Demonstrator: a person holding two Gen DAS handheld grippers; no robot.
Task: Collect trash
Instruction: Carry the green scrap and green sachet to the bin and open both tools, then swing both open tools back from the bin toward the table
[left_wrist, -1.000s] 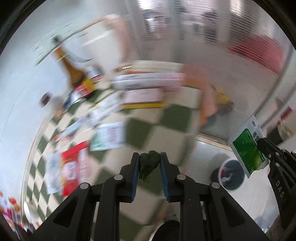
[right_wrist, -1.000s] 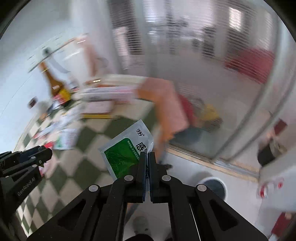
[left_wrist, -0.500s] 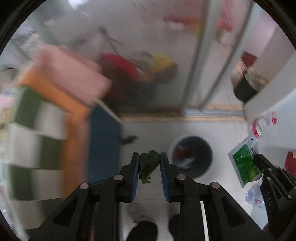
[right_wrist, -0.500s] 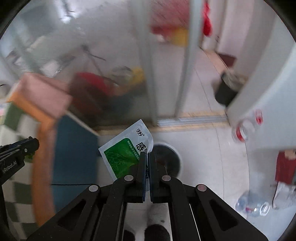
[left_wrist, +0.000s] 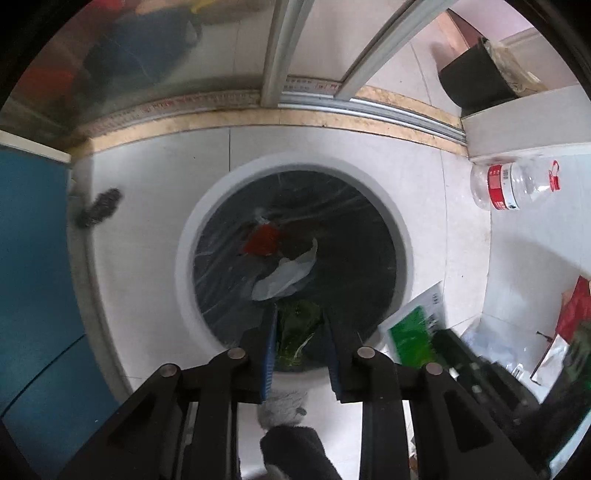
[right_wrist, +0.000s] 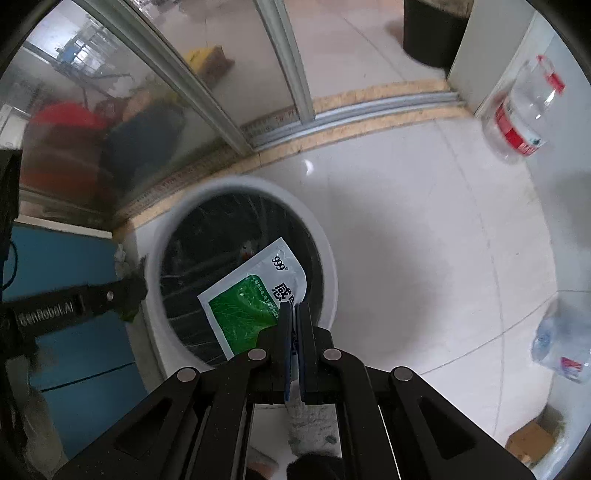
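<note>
A round white trash bin (left_wrist: 207, 206) with a dark liner stands on the floor below me, with red and white scraps inside. My left gripper (left_wrist: 300, 314) is shut on a dark green crumpled wrapper (left_wrist: 295, 332) just over the bin's near rim. My right gripper (right_wrist: 294, 306) is shut on a green and white sachet (right_wrist: 251, 291) and holds it over the bin (right_wrist: 328, 266). The sachet also shows in the left wrist view (left_wrist: 413, 332), at the bin's right edge. The left gripper's side shows in the right wrist view (right_wrist: 74, 306).
A glass sliding door and its metal track (left_wrist: 332, 103) run behind the bin. A blue cabinet (left_wrist: 33, 277) stands to the left. Plastic bottles (right_wrist: 517, 110) (right_wrist: 561, 343) lie on the white tiles to the right. A black pot (left_wrist: 472, 77) sits at the far right.
Both grippers have swung away from the checkered table and down over the bin, which now fills the views. Each still grips its piece of trash.
</note>
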